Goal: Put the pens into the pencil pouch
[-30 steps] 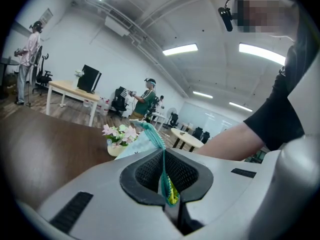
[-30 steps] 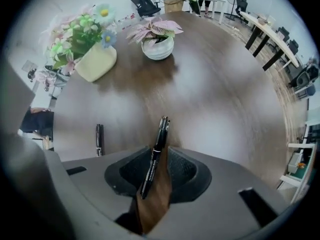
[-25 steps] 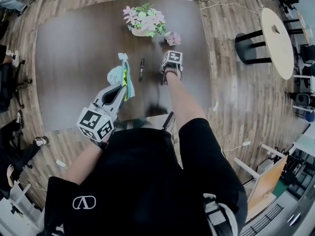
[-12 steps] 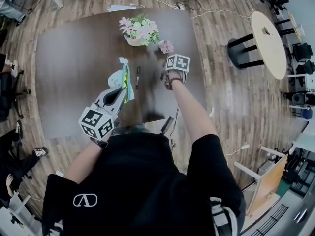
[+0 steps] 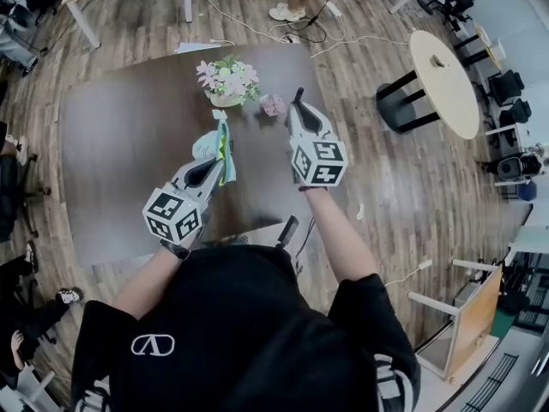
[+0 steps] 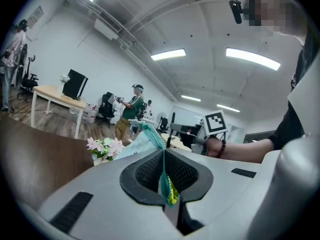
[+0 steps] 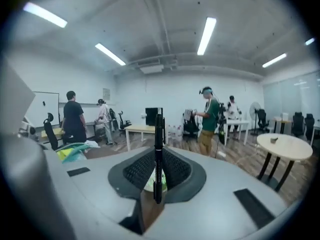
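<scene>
One steep look down, two low looks along the fingers.
The head view looks steeply down onto the worktop (image 5: 129,144), with the flower pot (image 5: 227,80) at its far side. The camera on the left gripper (image 6: 164,156) sits close behind the fingers and faces nearly level toward the flower pot, which both views share. The one on the right gripper (image 7: 158,151), right of the flower pot, faces level across the room and shares the round table (image 7: 282,144) with the head view.

Right gripper (image 5: 299,110) has lifted off the table (image 5: 120,153), just right of the flower pot (image 5: 226,82). It swung from pointing down to roughly level. Black pen (image 7: 158,149) came up with it, clamped upright in its jaws.
</scene>
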`<act>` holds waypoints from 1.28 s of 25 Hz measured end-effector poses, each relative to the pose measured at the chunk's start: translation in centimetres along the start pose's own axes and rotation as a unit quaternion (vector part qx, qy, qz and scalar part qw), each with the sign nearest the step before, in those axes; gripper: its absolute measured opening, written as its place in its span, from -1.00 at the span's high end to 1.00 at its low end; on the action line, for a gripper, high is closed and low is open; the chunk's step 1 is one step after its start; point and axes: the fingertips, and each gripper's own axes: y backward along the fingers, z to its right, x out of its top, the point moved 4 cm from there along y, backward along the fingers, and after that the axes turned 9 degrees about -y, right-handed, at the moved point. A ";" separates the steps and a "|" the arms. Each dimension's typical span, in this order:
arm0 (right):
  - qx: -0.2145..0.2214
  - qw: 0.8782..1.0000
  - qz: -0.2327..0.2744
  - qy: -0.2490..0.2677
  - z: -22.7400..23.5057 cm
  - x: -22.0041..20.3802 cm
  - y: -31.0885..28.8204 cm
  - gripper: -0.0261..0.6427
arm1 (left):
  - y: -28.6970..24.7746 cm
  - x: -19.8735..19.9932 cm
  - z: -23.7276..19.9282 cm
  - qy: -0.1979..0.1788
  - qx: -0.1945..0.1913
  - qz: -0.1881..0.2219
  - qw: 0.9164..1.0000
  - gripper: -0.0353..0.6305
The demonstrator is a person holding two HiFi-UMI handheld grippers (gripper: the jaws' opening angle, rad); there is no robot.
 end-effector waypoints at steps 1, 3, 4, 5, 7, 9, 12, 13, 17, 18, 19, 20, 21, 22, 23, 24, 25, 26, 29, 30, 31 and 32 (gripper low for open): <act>0.001 0.999 0.033 0.019 -0.8 1.0 1.5 0.79 | 0.0 0.3 0.1 0.000 -0.002 0.002 1.000 0.86; -0.001 0.995 0.092 0.049 -2.1 2.4 4.4 0.79 | -0.1 0.7 0.3 0.002 -0.005 0.006 1.000 0.86; -0.003 0.992 0.115 0.060 -2.6 2.7 5.6 0.79 | -0.1 0.8 0.4 0.002 -0.007 0.008 1.000 0.86; -0.006 0.989 0.132 0.068 -3.1 2.8 6.6 0.79 | -0.2 0.9 0.5 0.001 -0.009 0.009 1.000 0.86; -0.008 0.986 0.149 0.073 -3.6 2.6 7.9 0.79 | -0.4 1.1 0.6 -0.003 -0.012 0.011 1.000 0.86; -0.009 0.986 0.153 0.069 -3.9 2.3 8.5 0.79 | -0.5 1.3 0.8 -0.006 -0.014 0.012 1.000 0.86; -0.008 0.986 0.157 0.061 -4.1 2.2 9.0 0.79 | -0.6 1.5 1.1 -0.007 -0.017 0.012 1.000 0.86; -0.004 0.985 0.161 0.056 -4.3 2.3 9.2 0.79 | -0.7 1.4 1.1 -0.008 -0.018 0.011 1.000 0.86; 0.046 0.981 0.187 0.024 -7.2 3.7 9.9 0.79 | -0.9 1.3 1.4 -0.010 -0.019 0.006 1.000 0.86; 0.062 0.979 0.194 0.020 -8.3 4.2 10.0 0.79 | -1.0 1.3 1.4 -0.011 -0.019 0.005 1.000 0.86; 0.077 0.977 0.201 0.018 -9.5 4.7 10.0 0.79 | -1.1 1.3 1.4 -0.011 -0.019 0.004 1.000 0.86; 0.091 0.974 0.205 0.015 -10.6 5.1 9.9 0.79 | -1.2 1.3 1.3 -0.011 -0.019 0.004 1.000 0.86; 0.105 0.972 0.209 0.013 -11.6 5.4 9.8 0.79 | -1.2 1.3 1.2 -0.011 -0.019 0.003 1.000 0.86; 0.117 0.970 0.211 0.009 -12.4 5.6 9.7 0.79 | -1.3 1.2 1.2 -0.011 -0.019 0.002 1.000 0.86; 0.127 0.969 0.211 0.005 -13.1 5.6 9.5 0.79 | -1.3 1.2 1.3 -0.011 -0.019 0.001 1.000 0.86; 0.136 0.969 0.208 0.002 -13.7 5.6 9.4 0.79 | -1.4 1.1 1.4 -0.011 -0.020 0.001 1.000 0.86; 0.143 0.968 0.204 -0.001 -14.1 5.5 9.2 0.79 | -1.4 1.1 1.4 -0.011 -0.020 0.001 1.000 0.86; 0.148 0.969 0.199 -0.003 -14.4 5.3 9.0 0.79 | -1.4 1.2 1.5 -0.012 -0.021 0.002 1.000 0.86; 0.158 0.970 0.185 -0.008 -14.9 4.7 8.4 0.79 | -1.4 1.4 1.6 -0.012 -0.023 0.006 1.000 0.86; 0.159 0.971 0.180 -0.014 -14.9 4.5 8.2 0.79 | -1.3 1.6 1.7 -0.013 -0.024 0.008 1.000 0.86; 0.159 0.971 0.176 -0.020 -14.8 4.4 8.0 0.79 | -1.3 1.8 1.7 -0.014 -0.025 0.010 1.000 0.86; 0.158 0.972 0.171 -0.023 -14.7 4.3 7.7 0.79 | -1.3 2.1 1.9 -0.016 -0.027 0.013 0.999 0.86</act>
